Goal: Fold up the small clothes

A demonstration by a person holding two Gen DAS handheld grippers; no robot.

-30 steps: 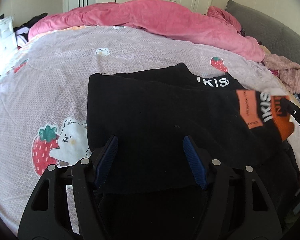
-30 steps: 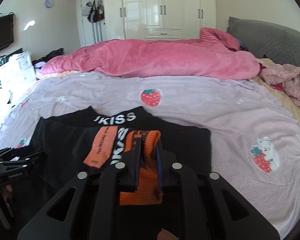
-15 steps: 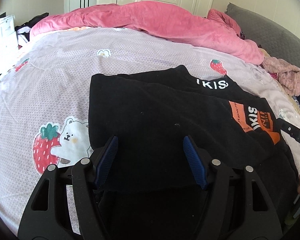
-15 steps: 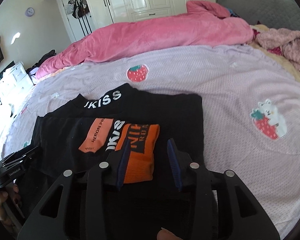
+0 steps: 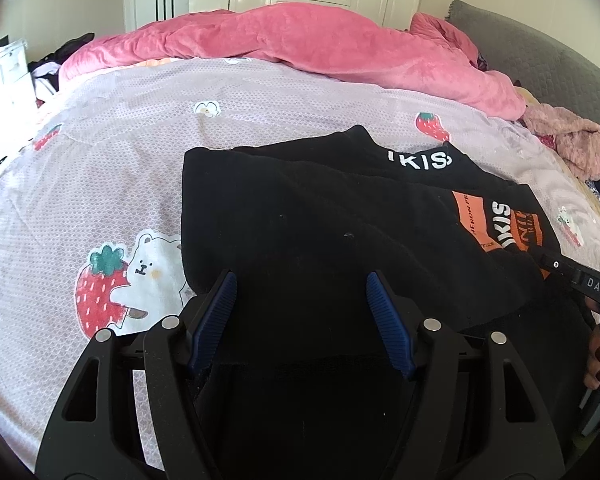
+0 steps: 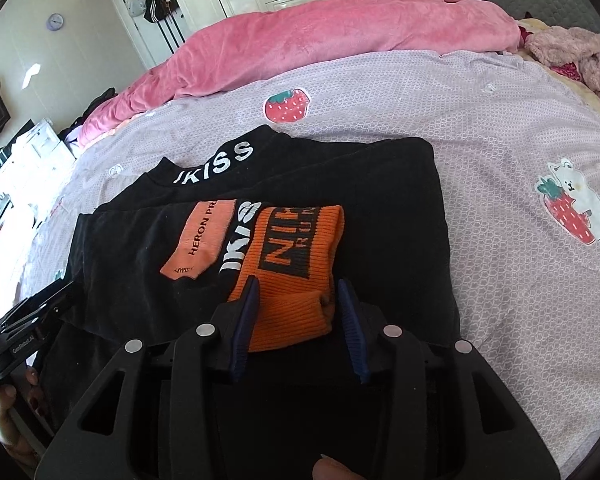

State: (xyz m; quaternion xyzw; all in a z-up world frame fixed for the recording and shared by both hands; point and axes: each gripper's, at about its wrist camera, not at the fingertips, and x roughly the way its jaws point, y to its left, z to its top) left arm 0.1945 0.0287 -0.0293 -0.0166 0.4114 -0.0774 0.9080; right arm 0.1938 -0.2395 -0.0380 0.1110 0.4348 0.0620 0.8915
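On the lilac bedsheet (image 6: 480, 128) lies the black top (image 6: 380, 184), its sleeve folded across the body so that the orange cuff (image 6: 296, 268) rests on the dark cloth at about 6 o'clock in the right wrist view. The right gripper (image 6: 298, 328) sits low over that cuff with its jaws partly apart; the left pad edges the orange rib while the right one stands clear, so nothing is pinched, which suggests the sleeve is laid where the fold wants it. At 6 o'clock in the left wrist view, the left gripper (image 5: 302, 320) hangs wide open over the hem side of the top, empty, probably placed to take the next fold. A pink duvet (image 5: 300, 44) is bunched at 12 o'clock, well apart.
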